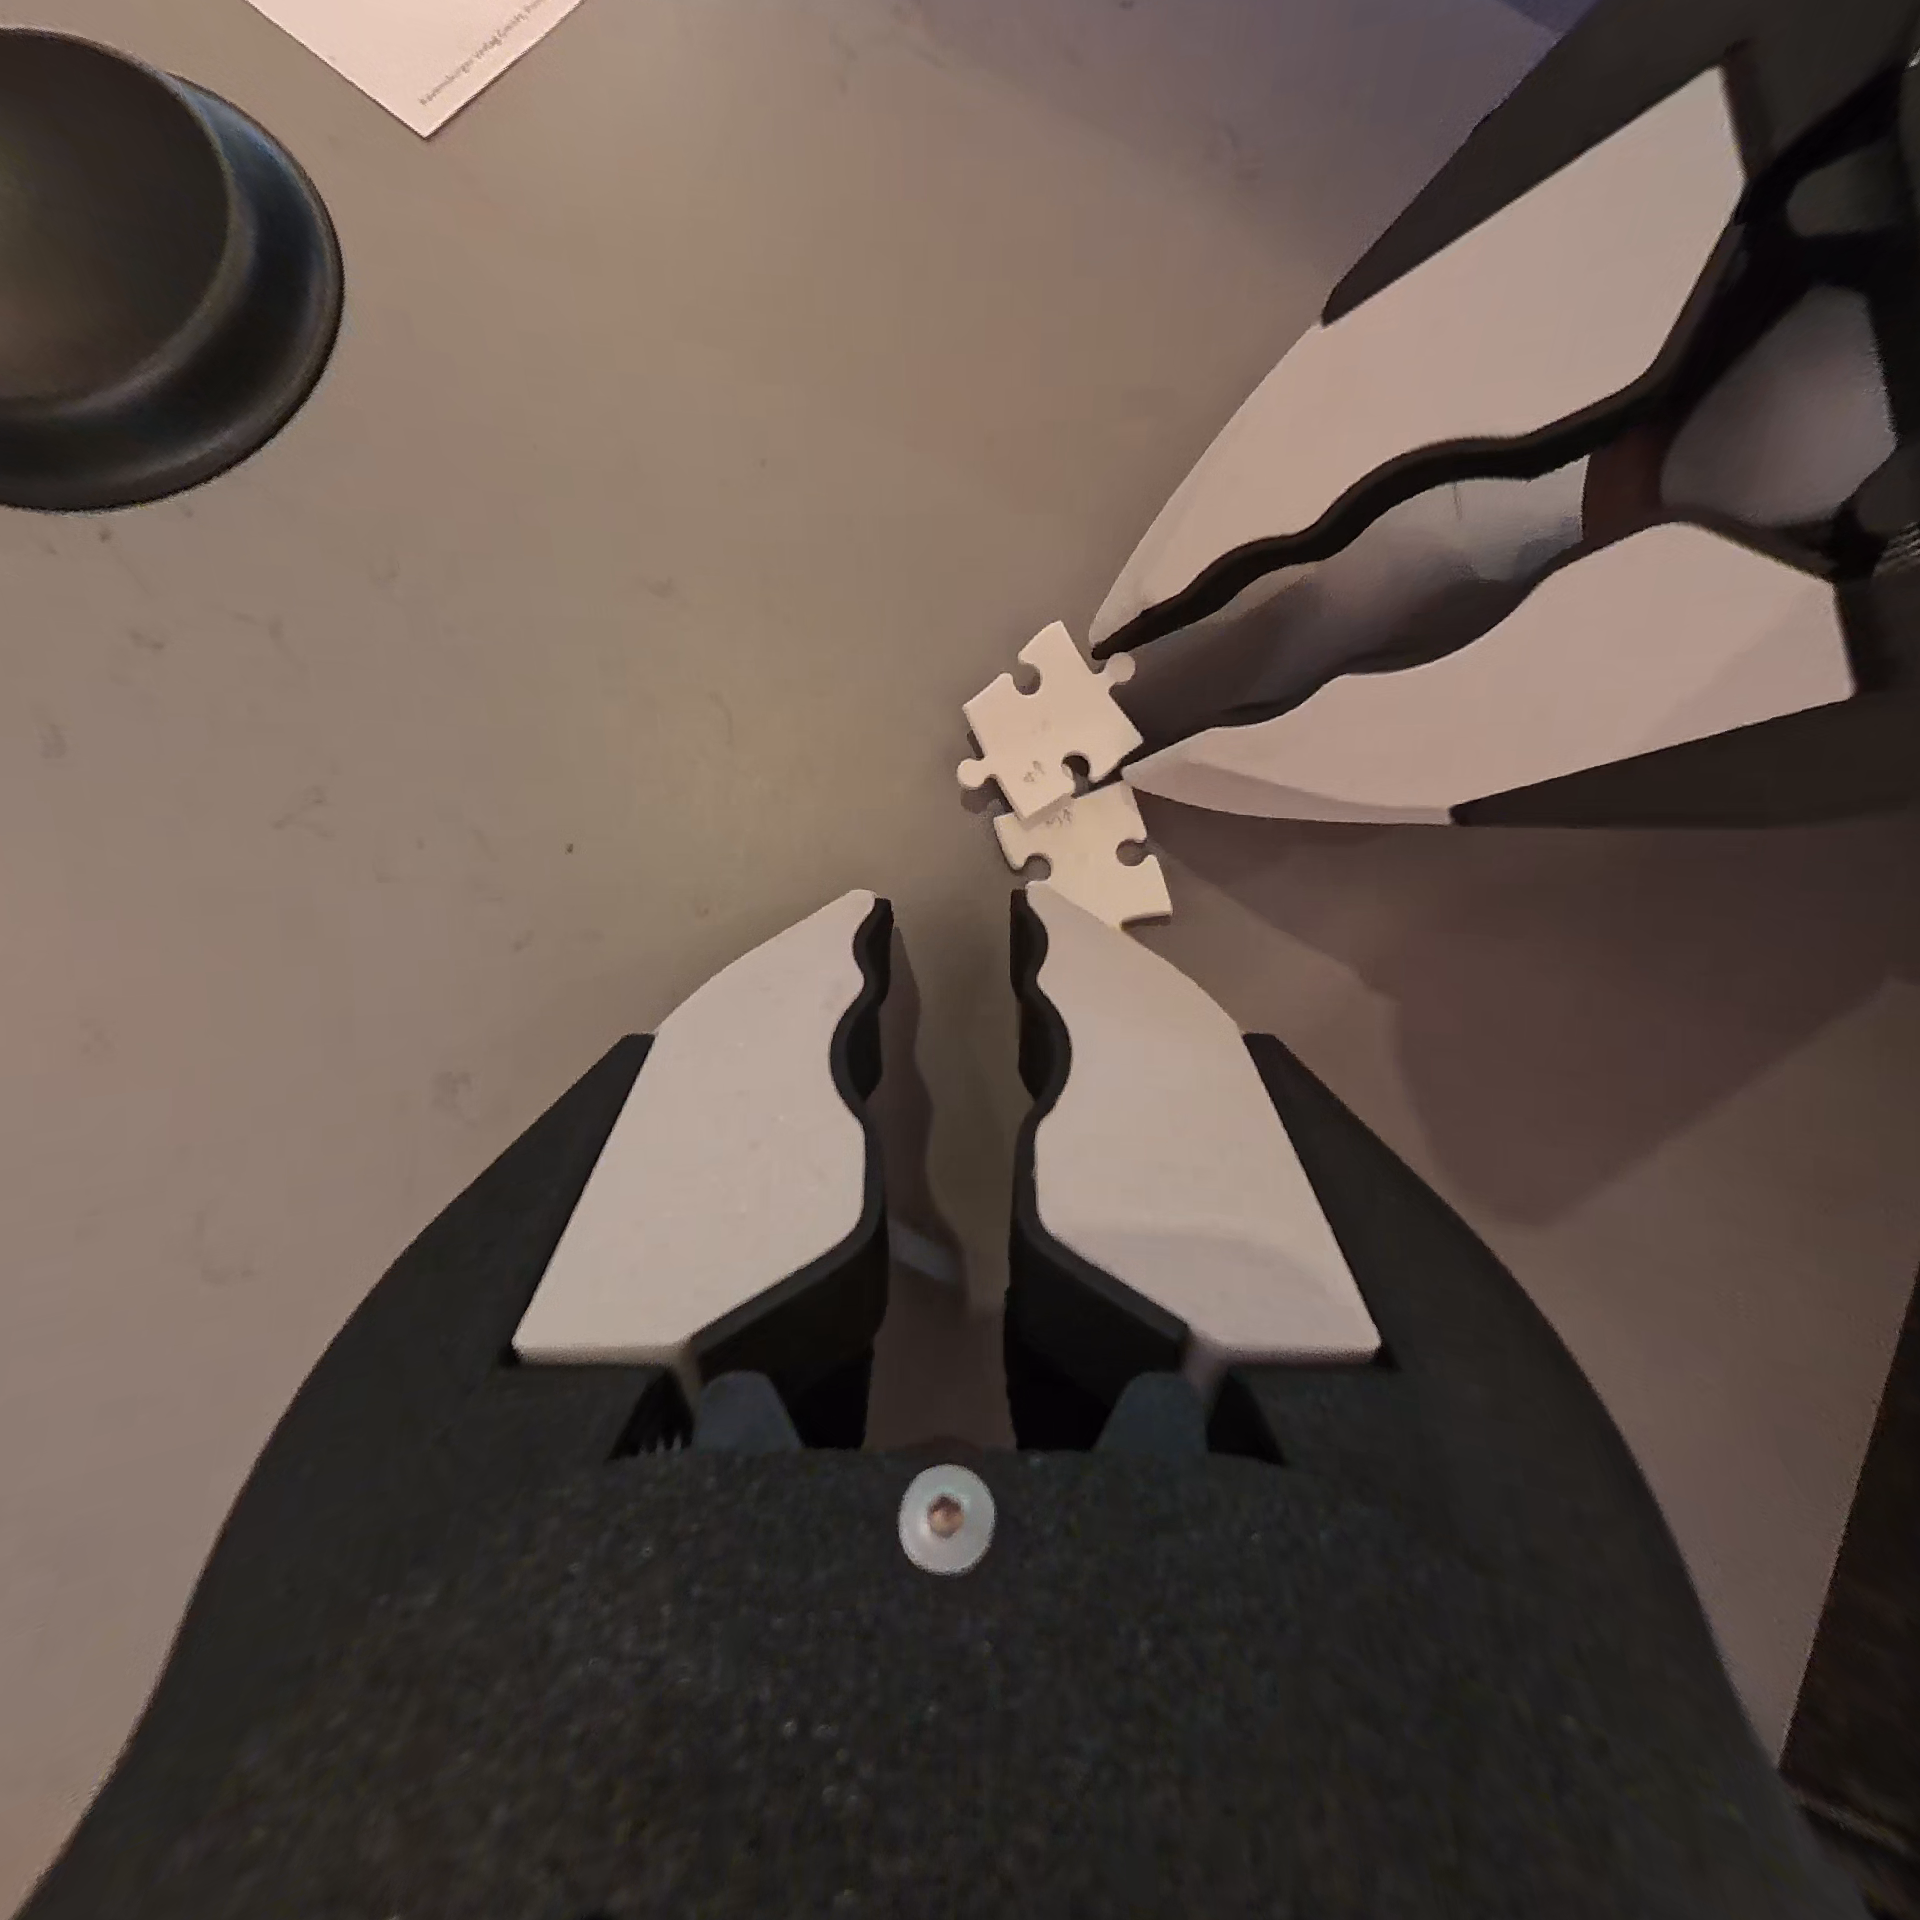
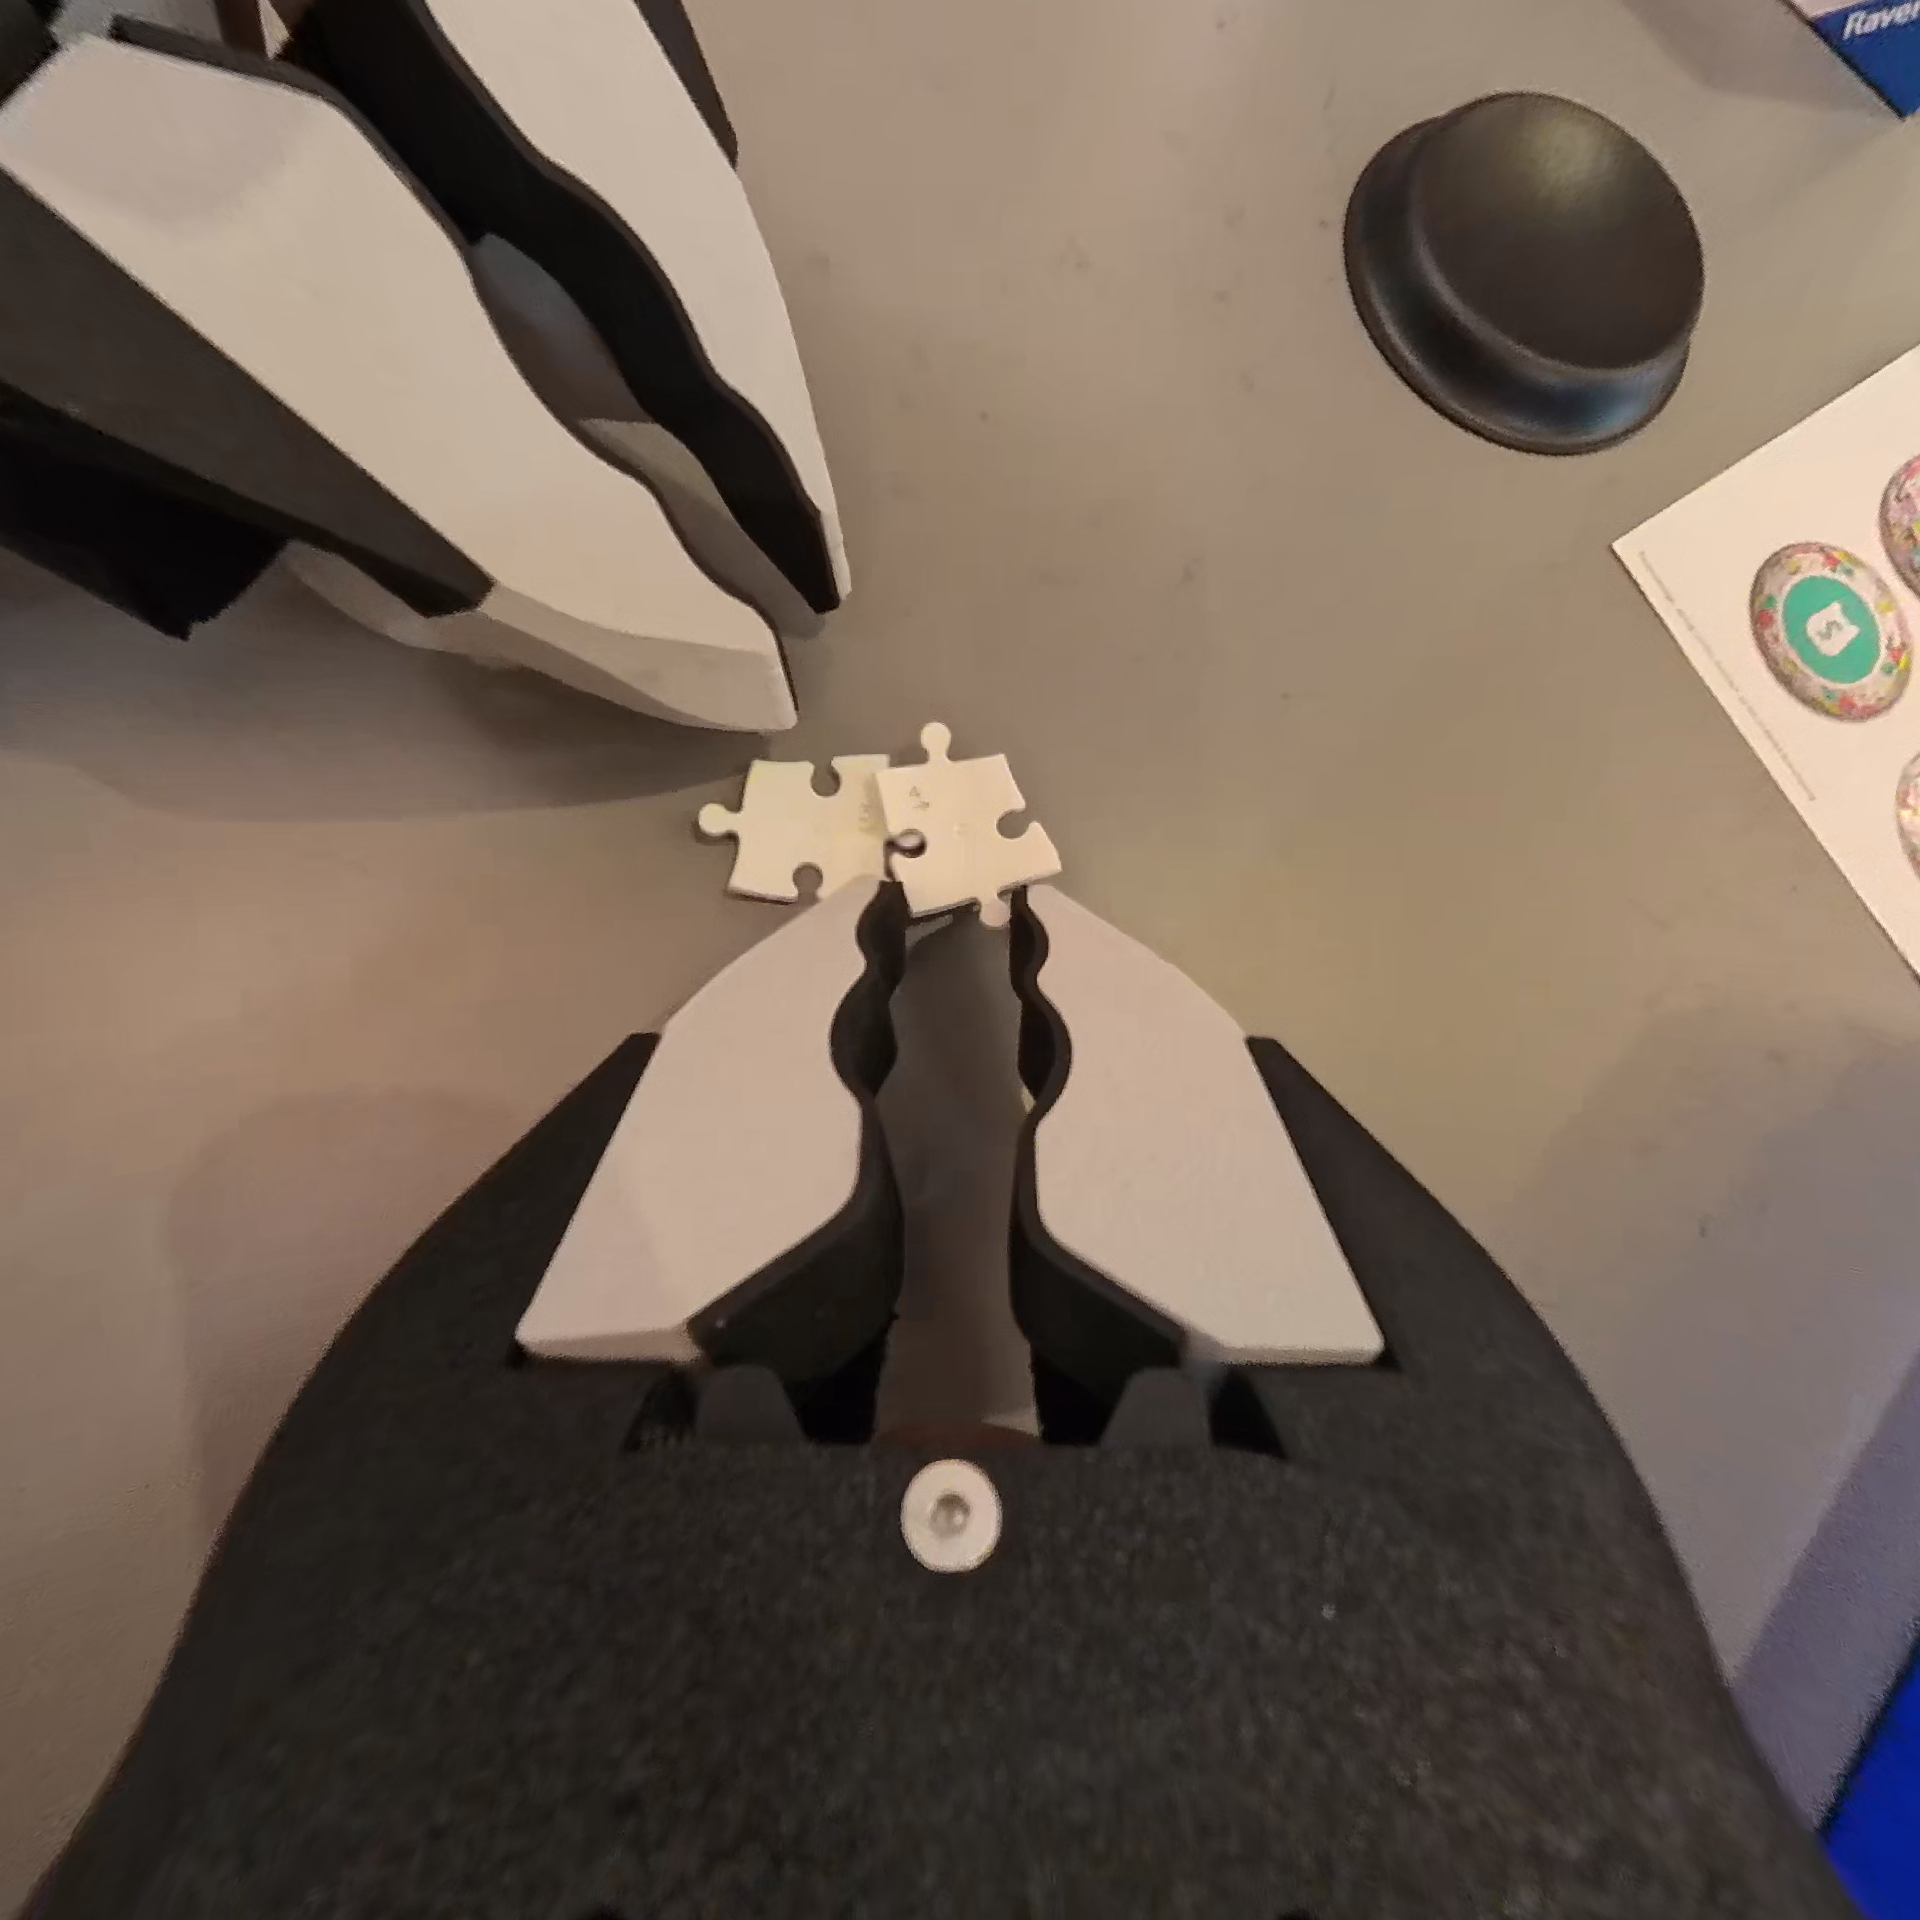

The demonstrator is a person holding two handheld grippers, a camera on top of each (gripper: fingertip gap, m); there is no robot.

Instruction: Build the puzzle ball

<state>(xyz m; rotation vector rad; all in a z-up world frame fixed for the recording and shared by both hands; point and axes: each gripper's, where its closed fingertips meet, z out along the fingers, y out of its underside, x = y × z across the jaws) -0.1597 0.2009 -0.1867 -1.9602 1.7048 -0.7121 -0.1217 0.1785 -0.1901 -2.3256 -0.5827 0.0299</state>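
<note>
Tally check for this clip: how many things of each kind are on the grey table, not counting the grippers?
White puzzle pieces: 2, one overlapping the other
Black round stand: 1
Printed instruction sheet: 1
Blue box, only partly in view: 1
Total: 5

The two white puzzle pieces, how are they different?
The white jigsaw piece between the right tongs is tilted and lapped over the other; the second white jigsaw piece lies flat on the grey table. The first sits between the right tongs' tips; the second is free, beside the open left tongs. Both are white, blank side up.
</note>
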